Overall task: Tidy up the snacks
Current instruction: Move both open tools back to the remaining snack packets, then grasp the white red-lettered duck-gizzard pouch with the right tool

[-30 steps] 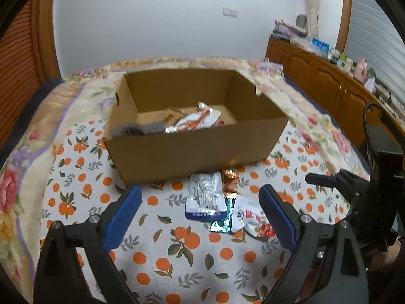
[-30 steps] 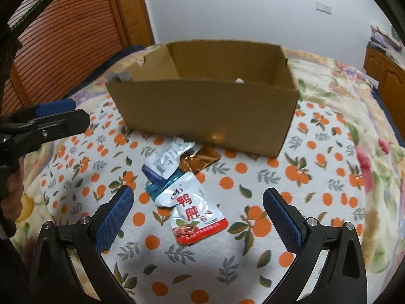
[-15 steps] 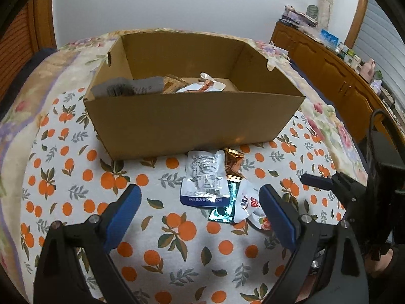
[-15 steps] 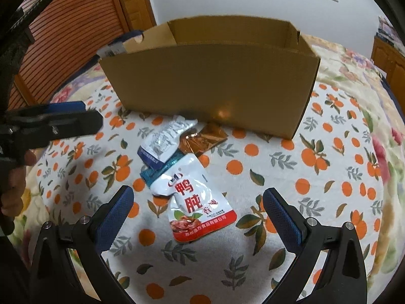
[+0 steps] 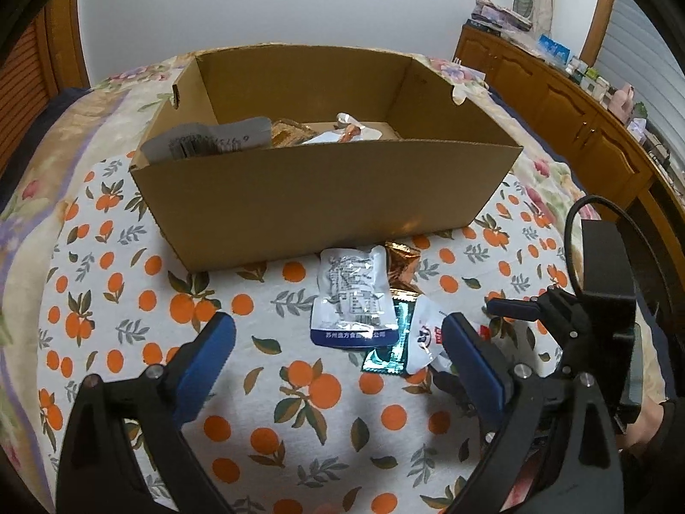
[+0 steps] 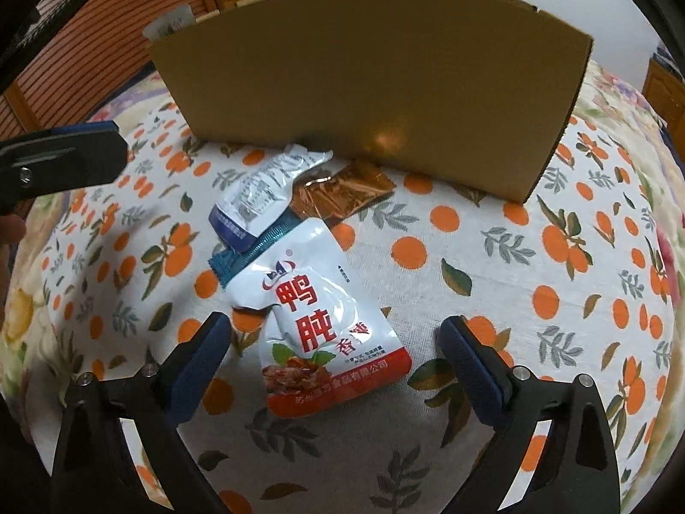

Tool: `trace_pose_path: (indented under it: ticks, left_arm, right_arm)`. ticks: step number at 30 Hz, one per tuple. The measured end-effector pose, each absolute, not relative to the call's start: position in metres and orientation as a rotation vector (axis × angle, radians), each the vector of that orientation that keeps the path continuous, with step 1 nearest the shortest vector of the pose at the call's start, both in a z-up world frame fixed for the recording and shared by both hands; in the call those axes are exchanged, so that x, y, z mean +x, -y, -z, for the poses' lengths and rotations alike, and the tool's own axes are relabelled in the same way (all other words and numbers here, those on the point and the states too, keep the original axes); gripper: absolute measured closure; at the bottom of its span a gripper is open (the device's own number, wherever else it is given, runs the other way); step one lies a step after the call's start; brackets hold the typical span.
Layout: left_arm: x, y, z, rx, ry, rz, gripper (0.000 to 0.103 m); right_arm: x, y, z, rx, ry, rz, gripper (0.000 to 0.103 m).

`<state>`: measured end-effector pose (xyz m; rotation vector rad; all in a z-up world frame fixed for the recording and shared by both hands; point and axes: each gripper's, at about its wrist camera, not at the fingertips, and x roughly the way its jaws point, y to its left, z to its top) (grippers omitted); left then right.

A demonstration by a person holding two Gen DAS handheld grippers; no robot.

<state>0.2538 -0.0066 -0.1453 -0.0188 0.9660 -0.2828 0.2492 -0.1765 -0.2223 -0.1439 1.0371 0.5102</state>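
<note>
Right gripper (image 6: 334, 342) open over red-white pouch (image 6: 325, 325)

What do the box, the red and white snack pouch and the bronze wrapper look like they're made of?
Box: plain brown cardboard, matte, with a cut raw edge. Red and white snack pouch: probably glossy plastic film, given its glare and creases. Bronze wrapper: shiny crinkled foil or metallized film, hard to tell which.

A cardboard box (image 5: 325, 197) stood on the bedspread (image 5: 128, 300) with snack packets (image 5: 299, 132) inside. Before its front wall lay four packets: a foil pouch (image 6: 265, 192) overlapping a wrapper (image 6: 342, 192), then a sachet (image 6: 239, 257) under the duck-gizzard pouch (image 6: 325, 325), nearest.
</note>
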Motion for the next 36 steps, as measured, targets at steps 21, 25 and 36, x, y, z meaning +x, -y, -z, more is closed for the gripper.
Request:
trace_pose_path:
  ticks: [21, 25, 36]
  left_arm:
    - [0.273, 0.028, 0.178, -0.029, -1.011, 0.337, 0.025]
    - [0.283, 0.03, 0.188, -0.027, -1.017, 0.329, 0.026]
    - [0.305, 0.04, 0.209, -0.013, -1.042, 0.322, 0.036]
  right_arm:
    - [0.245, 0.179, 0.218, -0.259, -1.059, -0.474, 0.06]
    - [0.243, 0.179, 0.216, -0.26, -1.063, -0.484, 0.064]
    - [0.246, 0.181, 0.216, -0.243, -1.061, -0.49, 0.064]
